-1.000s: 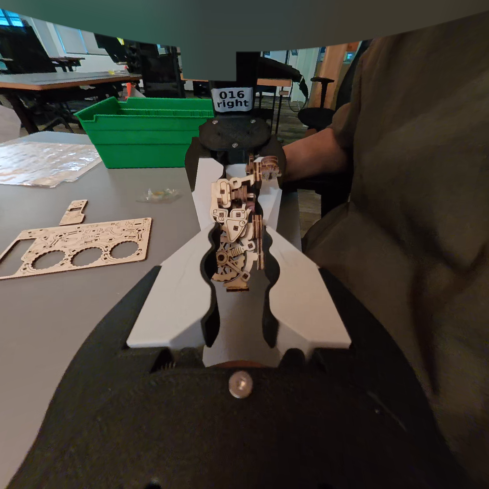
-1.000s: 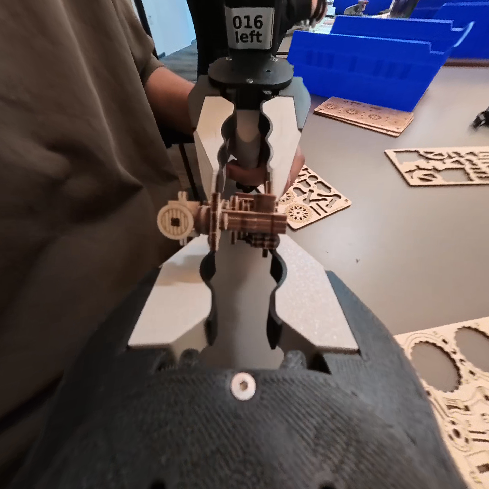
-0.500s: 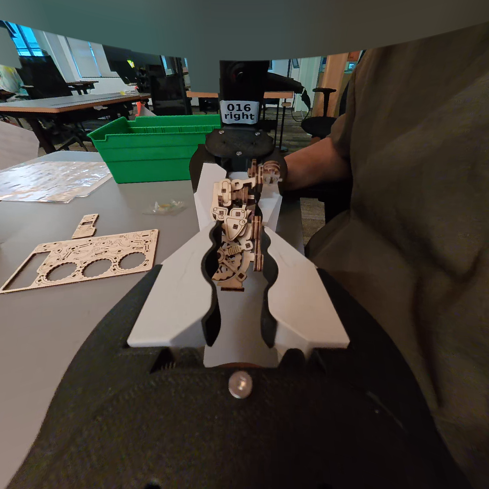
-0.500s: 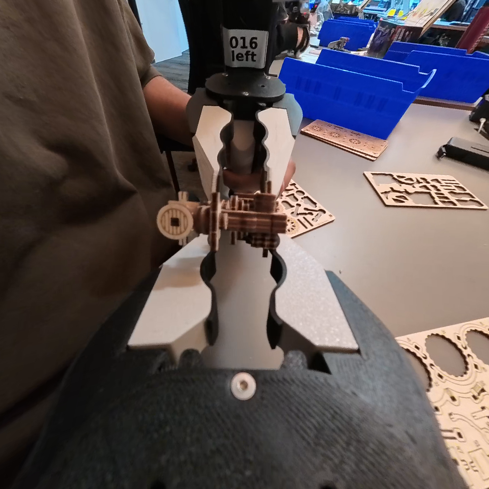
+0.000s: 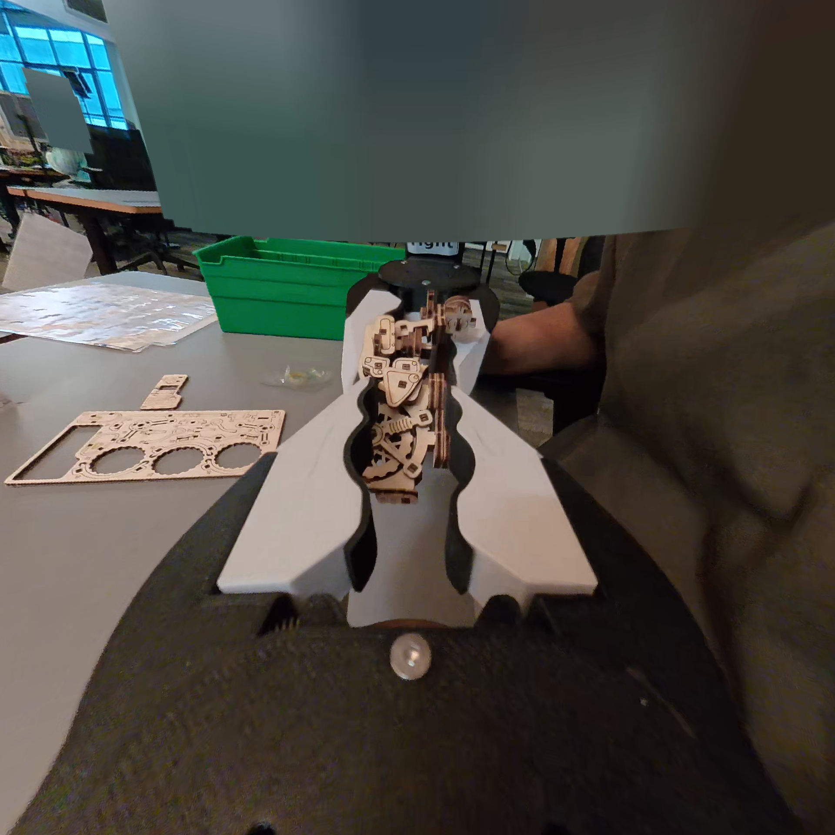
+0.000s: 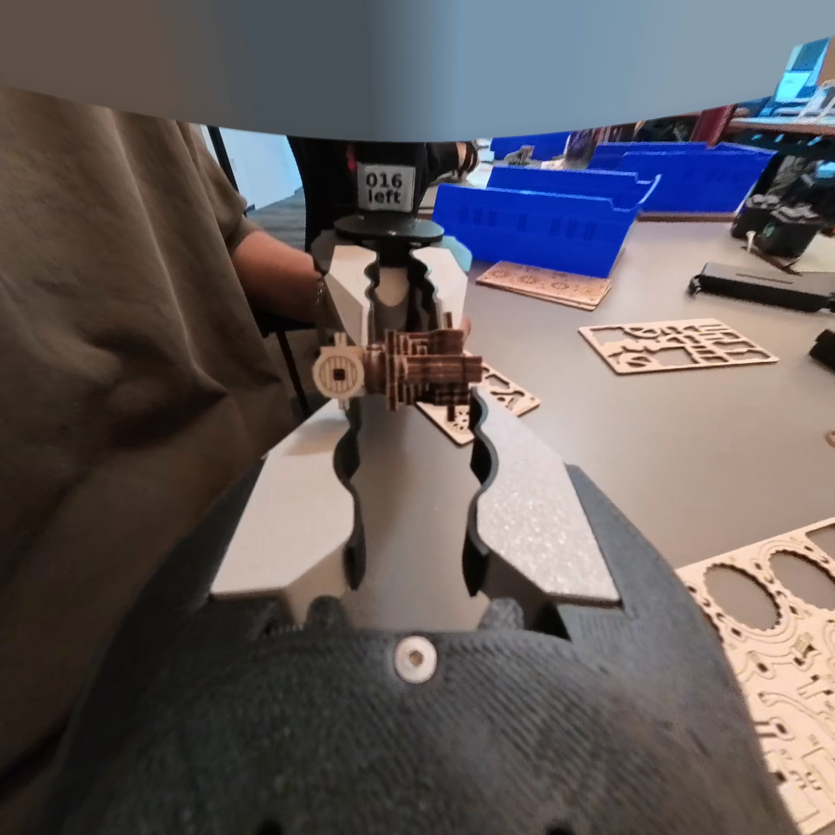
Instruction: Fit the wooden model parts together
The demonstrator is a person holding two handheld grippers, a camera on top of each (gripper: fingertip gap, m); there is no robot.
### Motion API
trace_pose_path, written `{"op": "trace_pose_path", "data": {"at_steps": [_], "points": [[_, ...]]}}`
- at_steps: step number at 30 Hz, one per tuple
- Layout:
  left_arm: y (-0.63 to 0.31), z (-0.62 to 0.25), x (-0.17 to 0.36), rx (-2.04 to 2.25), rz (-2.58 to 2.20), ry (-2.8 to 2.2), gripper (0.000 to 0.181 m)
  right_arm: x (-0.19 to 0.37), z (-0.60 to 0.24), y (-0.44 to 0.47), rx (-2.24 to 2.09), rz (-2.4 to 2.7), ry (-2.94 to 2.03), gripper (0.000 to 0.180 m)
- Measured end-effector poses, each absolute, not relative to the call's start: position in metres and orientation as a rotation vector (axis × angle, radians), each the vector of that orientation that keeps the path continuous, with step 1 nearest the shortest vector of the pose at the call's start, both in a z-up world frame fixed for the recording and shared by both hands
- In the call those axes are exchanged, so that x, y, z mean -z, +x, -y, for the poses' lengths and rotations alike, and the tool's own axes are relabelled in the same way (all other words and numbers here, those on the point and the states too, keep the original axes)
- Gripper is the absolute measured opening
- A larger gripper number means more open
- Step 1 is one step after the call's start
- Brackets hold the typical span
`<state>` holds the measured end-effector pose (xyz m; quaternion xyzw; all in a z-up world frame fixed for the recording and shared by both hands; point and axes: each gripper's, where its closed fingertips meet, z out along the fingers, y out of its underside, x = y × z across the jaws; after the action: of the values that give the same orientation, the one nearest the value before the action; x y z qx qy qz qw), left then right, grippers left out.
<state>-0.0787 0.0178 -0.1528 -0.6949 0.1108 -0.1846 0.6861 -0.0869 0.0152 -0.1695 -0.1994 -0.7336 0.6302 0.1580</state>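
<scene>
A part-built wooden model [image 5: 397, 433] of layered laser-cut pieces is held in the air between both grippers, in front of a person in an olive shirt. My left gripper [image 5: 409, 395] is shut on it, with the model lying lengthwise between its white fingers. My right gripper [image 6: 409, 402] faces the left one and is shut on the same model [image 6: 420, 368] at its fingertips. A round wooden disc [image 6: 339, 372] sticks out of the model on the left side. The right gripper's fingers [image 5: 357, 339] show behind the model in the left wrist view, and the left gripper's fingers [image 6: 348, 293] show in the right wrist view.
On the grey table [image 5: 90, 519] lie a punched-out wooden sheet [image 5: 149, 447], a small wooden piece [image 5: 165, 391], a small clear bag [image 5: 296, 375], clear plastic sheets [image 5: 99, 311] and a green bin [image 5: 280, 293]. The right wrist view shows blue bins [image 6: 542, 230], more wooden sheets [image 6: 677, 345] and black items [image 6: 759, 289].
Both grippers, still shut on the model, have tilted and shifted together. The table sits lower in both views. The model has turned slightly in the right wrist view.
</scene>
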Motion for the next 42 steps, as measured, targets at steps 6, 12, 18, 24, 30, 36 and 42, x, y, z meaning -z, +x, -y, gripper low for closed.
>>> {"op": "trace_pose_path", "data": {"at_steps": [6, 12, 18, 24, 30, 36, 42], "points": [[-0.075, -0.016, 0.147, 0.398, -0.269, -1.518, 0.026, 0.155, -0.018, -0.085, -1.819, 2.012, -0.519, 0.039], [-0.072, -0.014, 0.145, 0.402, -0.284, -1.501, 0.026, 0.149, -0.016, -0.082, -1.883, 1.986, -0.504, 0.041], [-0.069, -0.014, 0.145, 0.385, -0.307, -1.497, 0.026, 0.146, -0.013, -0.08, -1.923, 1.975, -0.502, 0.039], [-0.074, -0.016, 0.145, 0.341, -0.291, -1.503, 0.033, 0.147, -0.013, -0.079, -1.88, 1.986, -0.47, 0.038], [-0.071, -0.017, 0.153, 0.318, -0.321, -1.537, 0.035, 0.152, -0.01, -0.076, -1.794, 2.017, -0.408, 0.038], [-0.07, -0.017, 0.154, 0.357, -0.314, -1.541, 0.036, 0.152, -0.009, -0.075, -1.815, 2.032, -0.418, 0.038], [-0.07, -0.017, 0.157, 0.417, -0.299, -1.553, 0.043, 0.146, -0.01, -0.079, -1.909, 1.994, -0.492, 0.038]]}}
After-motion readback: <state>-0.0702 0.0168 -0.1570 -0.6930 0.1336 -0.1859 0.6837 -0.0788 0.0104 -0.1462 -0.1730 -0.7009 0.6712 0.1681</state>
